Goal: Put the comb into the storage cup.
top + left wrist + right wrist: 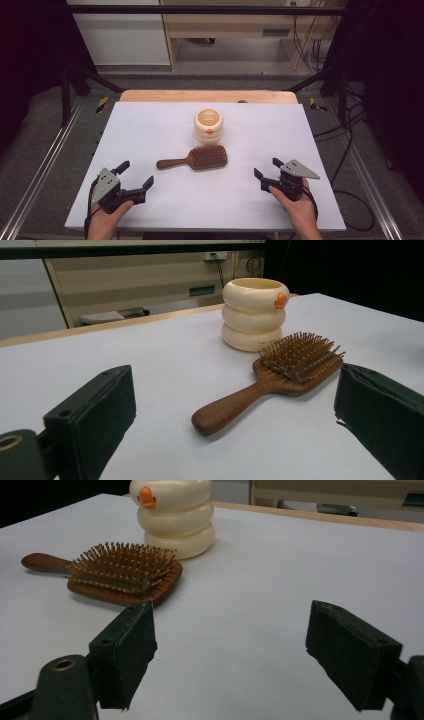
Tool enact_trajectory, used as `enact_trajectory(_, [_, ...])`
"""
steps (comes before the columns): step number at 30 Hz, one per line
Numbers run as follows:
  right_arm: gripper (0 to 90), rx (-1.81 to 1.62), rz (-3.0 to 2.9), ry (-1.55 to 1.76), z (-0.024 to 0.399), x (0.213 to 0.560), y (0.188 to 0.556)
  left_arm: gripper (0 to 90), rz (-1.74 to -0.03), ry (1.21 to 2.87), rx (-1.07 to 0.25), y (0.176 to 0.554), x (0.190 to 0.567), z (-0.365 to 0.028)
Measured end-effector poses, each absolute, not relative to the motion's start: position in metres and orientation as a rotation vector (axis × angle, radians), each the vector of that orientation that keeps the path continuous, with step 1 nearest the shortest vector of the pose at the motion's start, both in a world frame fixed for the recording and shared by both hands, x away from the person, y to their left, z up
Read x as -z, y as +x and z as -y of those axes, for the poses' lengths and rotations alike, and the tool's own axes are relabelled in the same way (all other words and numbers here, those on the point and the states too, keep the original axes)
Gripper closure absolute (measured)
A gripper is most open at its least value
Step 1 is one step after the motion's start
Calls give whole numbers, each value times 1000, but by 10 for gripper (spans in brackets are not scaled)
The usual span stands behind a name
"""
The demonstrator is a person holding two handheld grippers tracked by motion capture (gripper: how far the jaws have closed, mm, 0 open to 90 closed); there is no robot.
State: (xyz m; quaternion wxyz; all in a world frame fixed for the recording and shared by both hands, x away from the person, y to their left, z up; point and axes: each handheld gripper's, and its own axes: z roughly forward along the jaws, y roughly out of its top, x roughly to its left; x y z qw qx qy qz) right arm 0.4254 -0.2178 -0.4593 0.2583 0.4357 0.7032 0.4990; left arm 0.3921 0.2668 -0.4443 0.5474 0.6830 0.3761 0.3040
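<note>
A brown wooden hairbrush (196,158) lies bristles up in the middle of the white table (150,125), its handle pointing left. Just behind it stands a cream ringed cup (208,126) with a small orange knob on its front. My left gripper (136,174) rests near the front left corner, open with nothing between its jaws; the left gripper view has the hairbrush (272,377) and the cup (255,312) ahead of it. My right gripper (268,169) sits at the front right, open and holding nothing, with the hairbrush (117,572) and cup (175,515) ahead to its left.
A wooden strip (207,96) borders the table's far edge. Metal rails (45,160) run along both sides, and cables (350,130) lie on the floor at right. Pale furniture (235,30) stands beyond the table.
</note>
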Motion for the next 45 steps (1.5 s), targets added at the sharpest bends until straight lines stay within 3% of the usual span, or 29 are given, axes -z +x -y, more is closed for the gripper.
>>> enact_trajectory(4, [235, -1351, -1914, 1176, 216, 459, 425, 30, -895, 1618, -723, 392, 445, -267])
enact_trajectory(9, [330, -1327, -1925, 1182, 213, 458, 427, 31, -902, 1615, -724, 393, 445, -268])
enact_trajectory(15, [543, -1300, -1983, 1142, 192, 451, 435, 31, -920, 1615, -730, 395, 447, -270])
enact_trajectory(16, [543, -1300, -1983, 1142, 192, 451, 435, 31, -923, 1612, -729, 396, 447, -270])
enact_trajectory(21, [750, -1250, -2012, 1161, 167, 449, 454, 31, -932, 1602, -726, 396, 447, -272])
enact_trajectory(28, [889, -1180, -2064, 1208, 137, 457, 487, 32, -936, 1593, -725, 396, 447, -274])
enact_trajectory(39, [900, -1105, -2117, 1278, 117, 475, 527, 33, -960, 1582, -725, 398, 448, -277])
enact_trajectory(45, [900, -1087, -2137, 1299, 116, 482, 532, 34, -965, 1582, -727, 399, 448, -278])
